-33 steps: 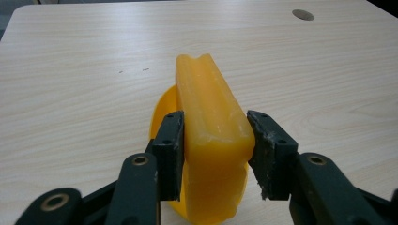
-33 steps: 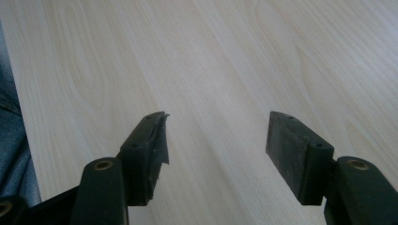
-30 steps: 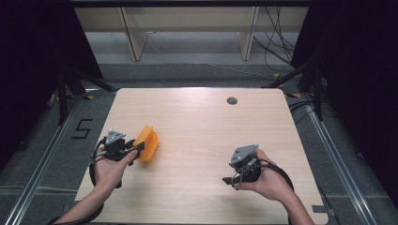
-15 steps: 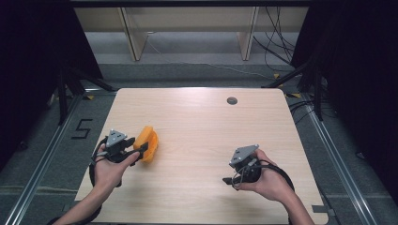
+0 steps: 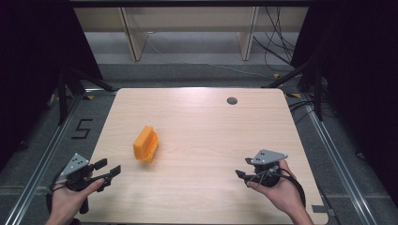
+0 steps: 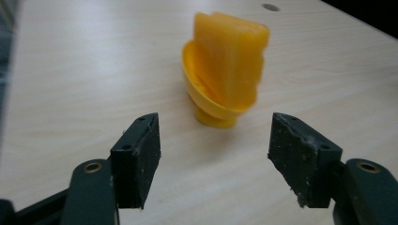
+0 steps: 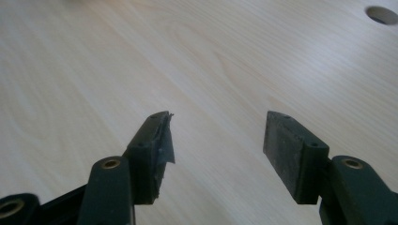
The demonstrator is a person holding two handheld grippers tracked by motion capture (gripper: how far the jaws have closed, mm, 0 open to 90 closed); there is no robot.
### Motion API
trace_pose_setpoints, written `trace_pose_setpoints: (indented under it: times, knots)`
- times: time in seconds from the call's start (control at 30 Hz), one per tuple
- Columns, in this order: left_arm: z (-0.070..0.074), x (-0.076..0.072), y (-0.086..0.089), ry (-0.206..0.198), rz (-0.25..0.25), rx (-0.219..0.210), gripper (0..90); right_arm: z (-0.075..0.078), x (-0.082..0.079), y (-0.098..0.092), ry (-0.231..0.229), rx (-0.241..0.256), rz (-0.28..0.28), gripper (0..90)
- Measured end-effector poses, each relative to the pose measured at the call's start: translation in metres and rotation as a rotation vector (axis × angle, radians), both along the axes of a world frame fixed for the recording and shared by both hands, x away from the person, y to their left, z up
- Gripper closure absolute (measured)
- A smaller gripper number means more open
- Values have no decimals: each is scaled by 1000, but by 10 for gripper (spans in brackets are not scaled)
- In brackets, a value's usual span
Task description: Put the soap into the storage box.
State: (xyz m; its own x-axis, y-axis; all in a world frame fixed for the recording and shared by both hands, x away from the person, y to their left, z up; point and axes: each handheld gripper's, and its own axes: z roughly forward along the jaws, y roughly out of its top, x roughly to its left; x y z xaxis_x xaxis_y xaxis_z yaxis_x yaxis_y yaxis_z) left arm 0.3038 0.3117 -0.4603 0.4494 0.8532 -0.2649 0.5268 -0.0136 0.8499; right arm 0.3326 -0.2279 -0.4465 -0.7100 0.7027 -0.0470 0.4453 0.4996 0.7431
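Sitting on the left half of the wooden table, an orange plastic piece rests by itself, touched by neither gripper. In the left gripper view the orange plastic piece looks like a shallow round cup on a short stub foot with a ribbed, blocky slab rising out of it; its outline is a little blurred, so finer detail cannot be made out. It casts a small shadow on the wood just beside its base.

Near the table's front left corner, the left gripper is held in the person's left hand, pointing toward the orange piece but apart from it. Its jaws stand wide apart with nothing between them; in its own view the left gripper frames the orange piece in the gap, farther off on the table. A grey three-cornered plate sits on top of this gripper.

On the right side of the table, well apart from the orange piece, the right gripper is held in the person's right hand, low over the wood and pointing leftward. Its jaws are also spread, with bare tabletop showing between them in the right gripper view. A black cable loops around the right hand.

Toward the far edge of the table is a small round hole, seen again at the top right corner of the right gripper view. Beyond the table lie grey floor, dark curtains at both sides, and a number five marked on the floor at the left.
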Motion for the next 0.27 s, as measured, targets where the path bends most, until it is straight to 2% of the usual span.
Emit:
trace_pose_setpoints:
  times: [0.03, 0.1, 0.13, 0.17, 0.2, 0.23, 0.27]
  knots:
    - [0, 2, 1, 5, -13, 8, 315, -2, 0, -1, 9, -2, -19, 438]
    - [0, 4, -2, -33, -15, 81, 305, -3, 1, -2, 5, -2, -53, 442]
    - [-1, 5, -2, -37, -23, 99, 298, -4, 2, -2, -12, 7, -61, 442]
    - [-1, 5, -4, -37, -26, 94, 291, -4, 2, -1, 8, 17, -79, 441]
    - [-2, 6, -5, -37, -37, 94, 285, -4, 3, -1, -18, 11, -79, 459]
    - [-3, 7, -6, -37, -44, 98, 279, -4, 3, -1, -4, -11, -76, 482]
    - [-4, 7, -7, -27, -56, 105, 272, -6, 3, 0, -15, -23, -69, 491]
